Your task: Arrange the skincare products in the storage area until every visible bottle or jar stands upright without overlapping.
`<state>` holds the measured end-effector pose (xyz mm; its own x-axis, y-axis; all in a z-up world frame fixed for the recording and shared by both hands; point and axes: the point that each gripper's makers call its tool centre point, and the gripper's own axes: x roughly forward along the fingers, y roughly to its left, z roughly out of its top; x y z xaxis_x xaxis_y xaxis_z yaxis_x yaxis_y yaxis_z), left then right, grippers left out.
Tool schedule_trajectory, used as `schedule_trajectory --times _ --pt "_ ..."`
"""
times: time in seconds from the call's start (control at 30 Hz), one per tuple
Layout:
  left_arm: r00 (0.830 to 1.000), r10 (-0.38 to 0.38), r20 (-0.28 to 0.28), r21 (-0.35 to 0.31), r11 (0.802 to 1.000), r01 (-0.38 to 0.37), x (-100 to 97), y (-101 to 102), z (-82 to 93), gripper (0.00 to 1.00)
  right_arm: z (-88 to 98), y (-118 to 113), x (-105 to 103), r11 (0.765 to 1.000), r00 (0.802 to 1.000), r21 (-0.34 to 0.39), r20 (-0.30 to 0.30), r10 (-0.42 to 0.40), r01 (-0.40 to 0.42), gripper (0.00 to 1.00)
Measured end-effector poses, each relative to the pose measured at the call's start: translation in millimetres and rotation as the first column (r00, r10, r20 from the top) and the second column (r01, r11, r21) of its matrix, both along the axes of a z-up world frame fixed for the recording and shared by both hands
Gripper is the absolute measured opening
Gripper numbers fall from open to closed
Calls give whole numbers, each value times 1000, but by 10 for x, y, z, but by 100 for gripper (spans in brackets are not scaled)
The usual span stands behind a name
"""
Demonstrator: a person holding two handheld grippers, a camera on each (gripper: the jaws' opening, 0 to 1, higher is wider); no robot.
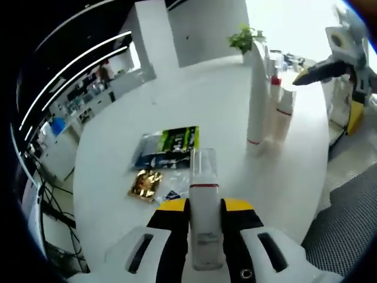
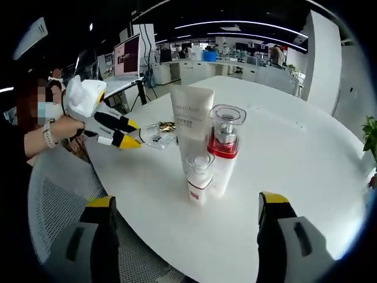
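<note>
My left gripper (image 1: pixel 204 207) is shut on a white bottle (image 1: pixel 203 171) with a clear cap and a red band, held above the table's near edge. The right gripper view has it at the left (image 2: pixel 126 134), a hand behind it, the bottle's clear cap (image 2: pixel 154 134) sticking out. Three products stand upright in a tight group: a tall white tube (image 1: pixel 257 94) (image 2: pixel 191 121), a red-collared bottle (image 1: pixel 275 97) (image 2: pixel 224 147) and a small red-banded bottle (image 1: pixel 285 112) (image 2: pixel 199 180). My right gripper (image 2: pixel 187 200) is open, its jaws wide either side of the group, a little short of it; the left gripper view has it at the upper right (image 1: pixel 300 76).
Flat on the round white table (image 1: pixel 206 88) (image 2: pixel 306 153) lie a green-and-black sachet (image 1: pixel 168 144) and a gold sachet (image 1: pixel 145 184). A potted plant (image 1: pixel 242 40) stands at the far edge. Grey mesh chairs (image 1: pixel 347 218) (image 2: pixel 59 177) sit beside the table.
</note>
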<state>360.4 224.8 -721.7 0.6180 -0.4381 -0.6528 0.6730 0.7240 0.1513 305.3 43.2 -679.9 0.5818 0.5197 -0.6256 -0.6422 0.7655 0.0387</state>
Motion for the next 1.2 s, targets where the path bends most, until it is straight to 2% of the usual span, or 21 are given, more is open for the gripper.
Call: schedule_trajectory --times 0.07,0.23,0.3,0.37,0.53,0.73,0.87,0.9,0.97,1.1,1.2 --pt "1000 -10 22 -13 1000 11 -12 -27 54 17 2 19 -9 1000 1000 17 -9 3 -3 99" --pt "999 -15 29 -58 998 17 -53 -78 110 17 22 41 -10 999 1000 33 -6 1 -1 96" --pt "999 -22 30 -96 995 24 -75 -135 148 17 25 52 -12 999 1000 40 -7 2 -2 95" --pt "999 -28 23 -123 992 31 -107 -179 166 17 20 57 -24 999 1000 48 -18 2 -1 90" --pt "998 -52 36 -108 993 56 -168 -207 174 17 79 80 -31 992 1000 129 -22 -13 15 82" --pt "997 -61 38 -195 979 67 -205 -314 269 17 73 131 -51 988 1000 153 -26 -2 6 74" --pt "997 -68 39 -236 969 76 -224 -356 318 17 115 211 -41 972 1000 233 -20 -1 6 65" --pt "997 -69 38 -243 967 76 -229 -360 316 17 128 252 -43 962 1000 274 -26 1 6 63" --pt "996 -76 45 -247 965 85 -245 -368 335 17 124 278 -39 954 999 301 -33 -3 13 61" --pt "996 -81 34 -290 953 87 -282 -410 363 17 40 349 -62 960 999 279 -38 26 -14 53" --pt "994 -107 35 -311 944 112 -335 -468 391 17 -7 423 -57 947 997 321 -65 32 -9 51"
